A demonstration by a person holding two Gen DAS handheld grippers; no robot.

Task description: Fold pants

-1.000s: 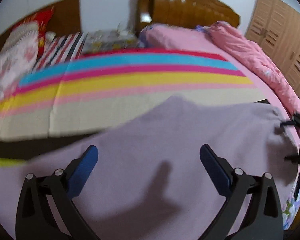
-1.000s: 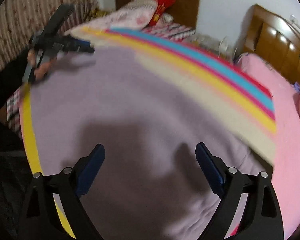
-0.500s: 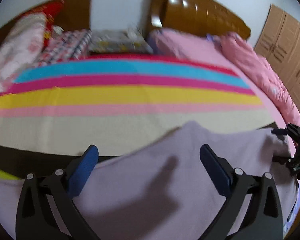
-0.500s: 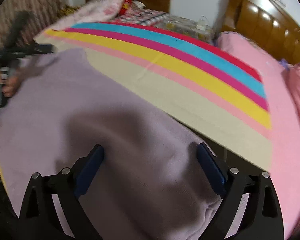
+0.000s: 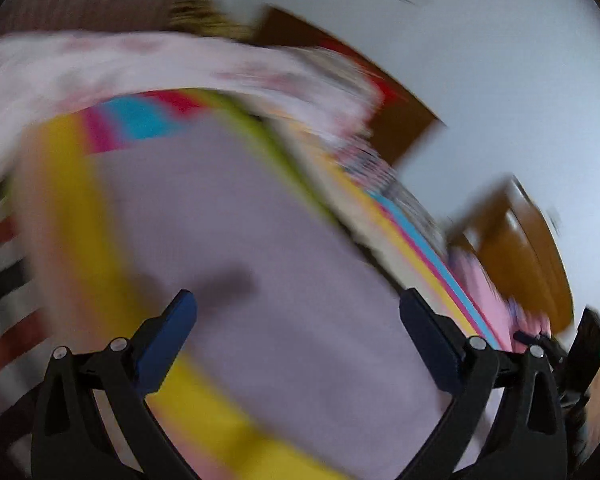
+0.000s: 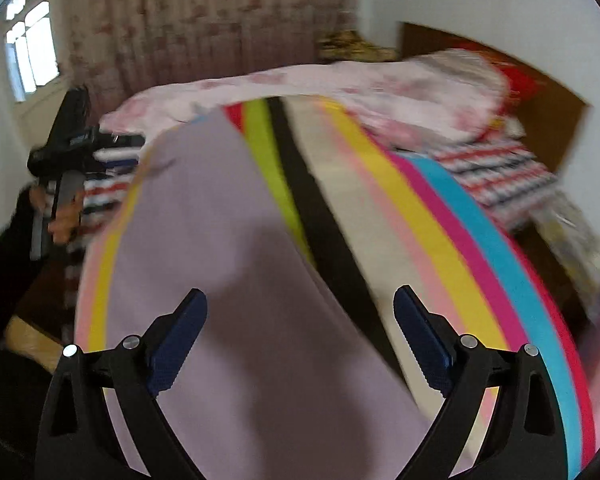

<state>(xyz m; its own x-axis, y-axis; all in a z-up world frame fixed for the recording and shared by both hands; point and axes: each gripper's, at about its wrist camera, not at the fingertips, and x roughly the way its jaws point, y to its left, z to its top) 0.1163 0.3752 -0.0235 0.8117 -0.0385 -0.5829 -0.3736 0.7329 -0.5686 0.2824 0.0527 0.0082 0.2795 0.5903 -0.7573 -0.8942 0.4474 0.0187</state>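
Both claws stand wide open, nothing between the blue pads. Left gripper [image 5: 298, 322] hangs over the lilac fleece pants [image 5: 260, 264]; its view is badly smeared. Right gripper [image 6: 300, 320] hangs over the same pale purple cloth [image 6: 220, 280], fingers clear of it as far as can be told.

Pants lie spread flat on the rainbow-striped bedspread [image 6: 440, 216], a long panel running away from the right claw. A lime stripe and a black stripe run just beside the pants' right edge; a yellow stripe along the left edge. At the far end of the pants, a pink floral quilt [image 6: 340, 84] is heaped.

From the right wrist view, the left gripper [image 6: 112, 140] shows beside the far left corner of the pants, a hand [image 6: 62, 220] on its handle. Floral curtain [image 6: 200, 20] behind.
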